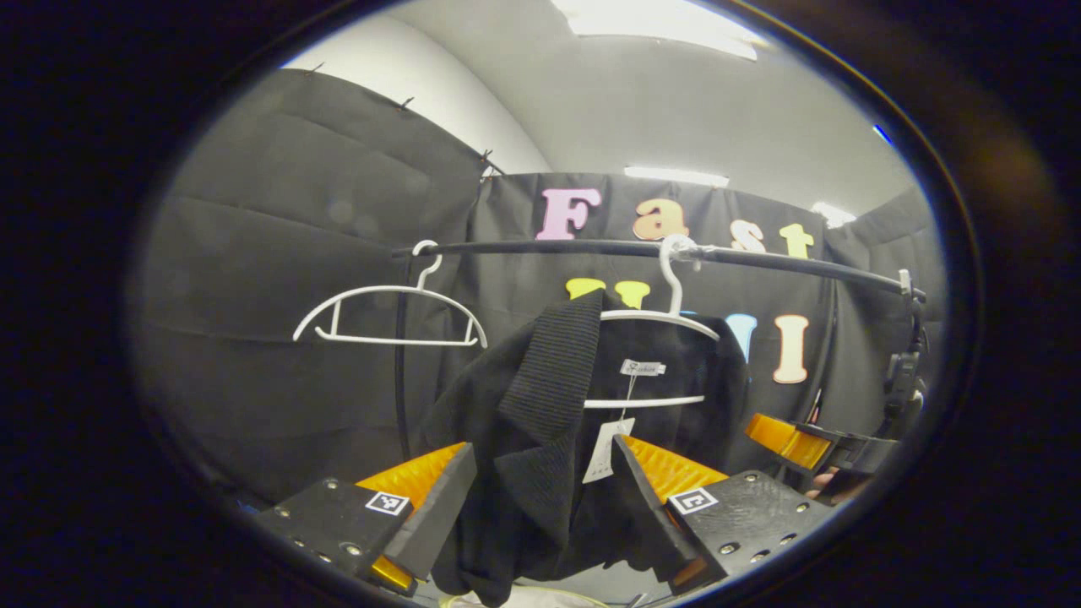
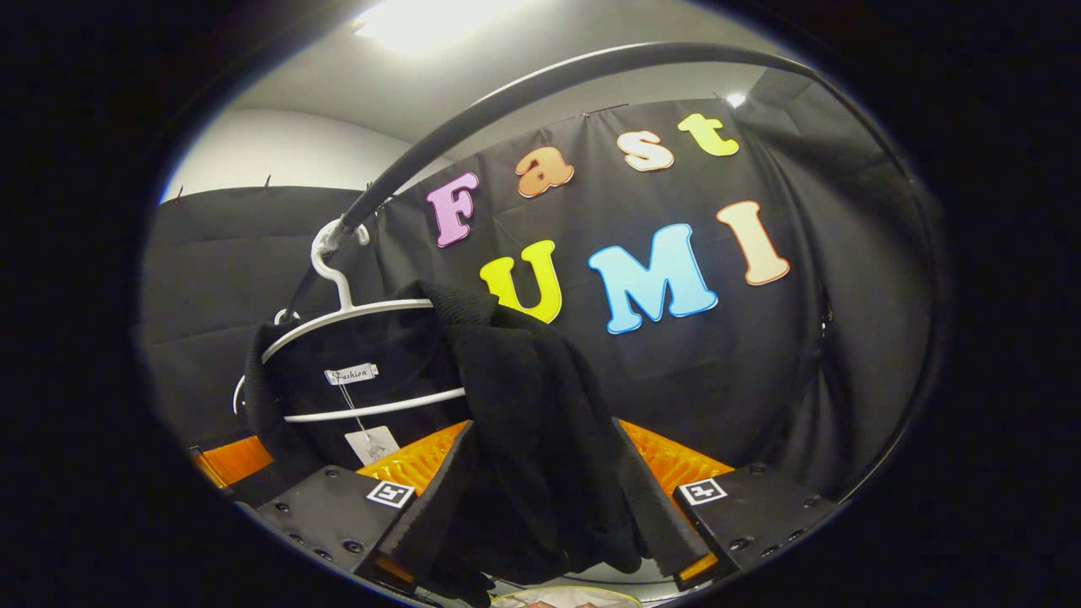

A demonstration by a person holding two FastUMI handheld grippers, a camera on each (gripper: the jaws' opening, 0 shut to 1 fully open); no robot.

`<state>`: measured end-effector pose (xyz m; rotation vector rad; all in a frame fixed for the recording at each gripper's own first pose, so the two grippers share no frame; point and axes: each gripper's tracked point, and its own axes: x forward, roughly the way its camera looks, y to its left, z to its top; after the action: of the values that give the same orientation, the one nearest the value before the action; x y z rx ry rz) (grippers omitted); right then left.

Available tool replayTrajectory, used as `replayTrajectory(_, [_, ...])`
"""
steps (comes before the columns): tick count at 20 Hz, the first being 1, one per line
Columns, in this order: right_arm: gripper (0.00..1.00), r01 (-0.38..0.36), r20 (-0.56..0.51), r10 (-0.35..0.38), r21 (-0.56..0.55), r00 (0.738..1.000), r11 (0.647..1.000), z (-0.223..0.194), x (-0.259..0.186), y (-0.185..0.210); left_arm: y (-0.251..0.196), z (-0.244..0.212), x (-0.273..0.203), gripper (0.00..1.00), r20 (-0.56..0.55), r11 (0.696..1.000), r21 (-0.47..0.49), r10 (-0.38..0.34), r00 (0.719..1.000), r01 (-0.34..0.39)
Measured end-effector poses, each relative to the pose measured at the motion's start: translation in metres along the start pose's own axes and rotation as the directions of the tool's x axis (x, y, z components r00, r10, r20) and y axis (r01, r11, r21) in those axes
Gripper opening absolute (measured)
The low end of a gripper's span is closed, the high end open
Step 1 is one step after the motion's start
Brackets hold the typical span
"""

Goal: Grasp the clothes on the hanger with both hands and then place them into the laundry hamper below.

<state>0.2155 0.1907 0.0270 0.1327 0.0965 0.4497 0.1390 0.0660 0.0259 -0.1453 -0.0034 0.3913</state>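
A black knit garment (image 1: 540, 397) hangs on a white hanger (image 1: 671, 314) from a black rail (image 1: 591, 247), with a paper tag (image 1: 608, 449) dangling inside. Its ribbed collar side has slid off the hanger's left end. My left gripper (image 1: 540, 515) is shut on that bunched cloth, one finger on each side. In the right gripper view the same garment (image 2: 524, 405) drapes off the hanger (image 2: 338, 314), and my right gripper (image 2: 545, 507) is shut on the fold. The right gripper (image 1: 794, 439) also appears at the far right of the left gripper view.
An empty white hanger (image 1: 388, 319) hangs further left on the rail, beside a thin black upright post (image 1: 399, 371). The rail (image 2: 507, 95) arcs overhead in the right gripper view. A pale edge (image 2: 566, 598) shows below the cloth; what it is cannot be told.
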Motion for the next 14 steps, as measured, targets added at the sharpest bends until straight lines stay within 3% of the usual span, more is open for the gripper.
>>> replayTrajectory(5, [0.98,-0.08,-0.017,0.08,0.023,0.997,0.997,-0.003,0.027,0.016,0.004,-0.013,0.017,0.94,-0.03,0.997,-0.019,0.079,0.996,-0.079])
replayTrajectory(8, [0.98,-0.125,-0.024,0.125,-0.025,0.992,0.992,-0.005,0.039,0.023,0.0,-0.019,0.025,0.94,-0.033,0.994,-0.026,0.105,0.994,-0.106])
replayTrajectory(14, [0.98,-0.147,-0.025,0.146,-0.049,0.989,0.988,-0.01,0.065,0.027,0.009,-0.016,0.039,0.94,-0.013,0.983,0.018,0.183,0.983,-0.183])
